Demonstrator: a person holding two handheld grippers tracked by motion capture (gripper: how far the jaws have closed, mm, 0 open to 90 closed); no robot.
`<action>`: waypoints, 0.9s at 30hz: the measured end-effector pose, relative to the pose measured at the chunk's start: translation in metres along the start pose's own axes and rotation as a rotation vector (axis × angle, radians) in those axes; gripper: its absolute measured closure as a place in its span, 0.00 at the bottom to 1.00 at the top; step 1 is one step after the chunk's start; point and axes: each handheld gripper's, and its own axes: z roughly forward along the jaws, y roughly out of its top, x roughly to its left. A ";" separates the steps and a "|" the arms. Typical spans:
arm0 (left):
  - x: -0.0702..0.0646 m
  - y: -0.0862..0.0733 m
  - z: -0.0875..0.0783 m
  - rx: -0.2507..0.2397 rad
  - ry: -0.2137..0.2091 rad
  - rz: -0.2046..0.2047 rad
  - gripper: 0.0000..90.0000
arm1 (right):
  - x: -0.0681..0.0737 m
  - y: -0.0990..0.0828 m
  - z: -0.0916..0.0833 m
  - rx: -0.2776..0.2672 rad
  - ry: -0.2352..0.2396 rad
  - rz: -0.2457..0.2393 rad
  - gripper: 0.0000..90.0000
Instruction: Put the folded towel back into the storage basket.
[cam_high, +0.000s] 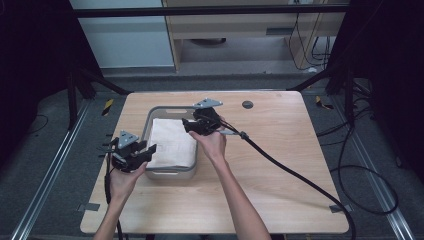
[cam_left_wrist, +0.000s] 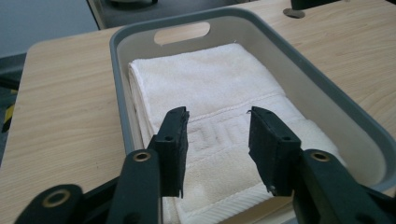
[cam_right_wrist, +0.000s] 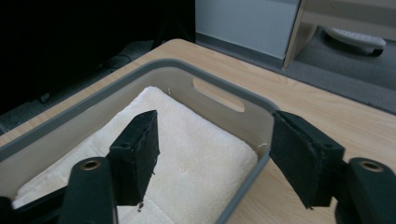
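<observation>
- Towel (cam_high: 171, 142): folded, lying flat in the grey bin (cam_high: 148, 124) at frame centre; long axis runs near to far.
- Left gripper (cam_high: 150, 150): at the bin's near-left corner, jaws apart, empty.
- Right gripper (cam_high: 187, 125): over the towel's far-right part, jaws apart, empty; nearer.

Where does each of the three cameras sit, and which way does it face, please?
High view: above the person's side, looking forward and down on the table; both forearms, left gripper, right gripper.
Left gripper view: rides the left gripper, looking along the basket at the folded white towel; open jaws.
Right gripper view: rides the right gripper, facing the basket's handle end; open jaws.
Shared: basket and towel.
</observation>
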 end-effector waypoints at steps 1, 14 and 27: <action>0.000 0.000 0.000 0.000 0.000 0.000 0.61 | 0.000 0.000 0.000 0.000 0.000 0.000 0.36; -0.004 -0.025 -0.019 -0.076 -0.021 -0.025 0.42 | -0.025 -0.007 -0.077 -0.035 0.026 -0.027 0.22; -0.006 -0.051 -0.035 -0.105 -0.032 -0.004 0.36 | -0.067 -0.063 -0.147 -0.031 0.007 0.018 0.18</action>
